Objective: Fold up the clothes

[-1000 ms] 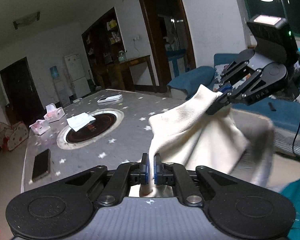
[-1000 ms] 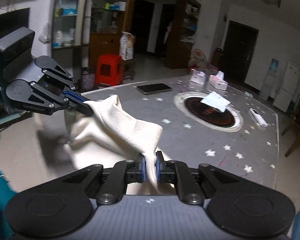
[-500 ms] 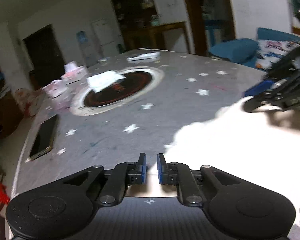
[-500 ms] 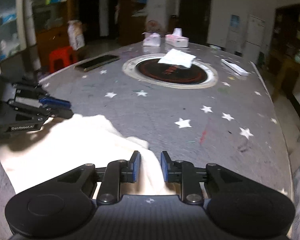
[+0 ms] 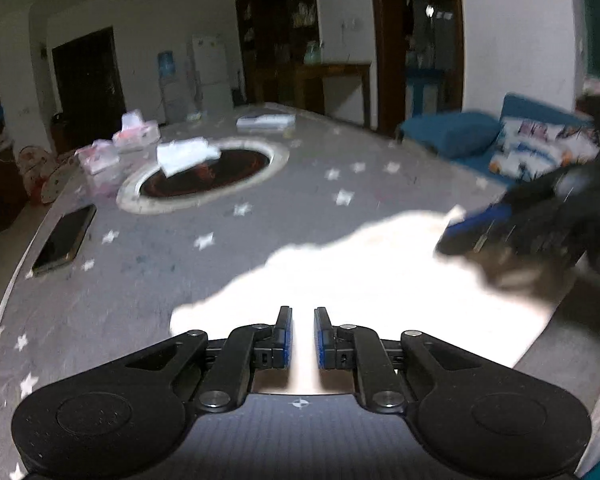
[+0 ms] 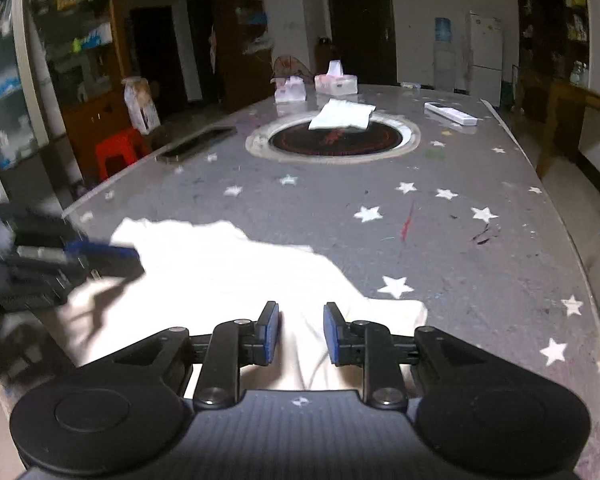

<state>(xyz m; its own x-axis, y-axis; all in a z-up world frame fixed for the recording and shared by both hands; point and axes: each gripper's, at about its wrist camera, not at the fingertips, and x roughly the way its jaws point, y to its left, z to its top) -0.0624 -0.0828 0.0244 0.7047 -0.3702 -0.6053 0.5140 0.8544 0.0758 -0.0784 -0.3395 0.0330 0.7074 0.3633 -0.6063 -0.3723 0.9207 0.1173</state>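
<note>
phone (image 5: 65, 240) near worktop (image 5: 148, 280) left rim | my left hand-held gripper (image 5: 300, 330) jaws apart, over cream garment (image 5: 372, 272) lying flat at near edge | my right hand-held gripper (image 6: 300, 332) jaws apart, nothing held | step: laid out, I judge regrasp an edge next | open room ahead toward hotplate ring (image 6: 334, 140)

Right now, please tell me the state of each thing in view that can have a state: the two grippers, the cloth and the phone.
left gripper: open, fingers apart above the cloth.
right gripper: open, wider gap, holding nothing.
white cloth: released, lying spread on the table, not yet folded.
phone: lying flat near the table edge, screen dark.
</note>
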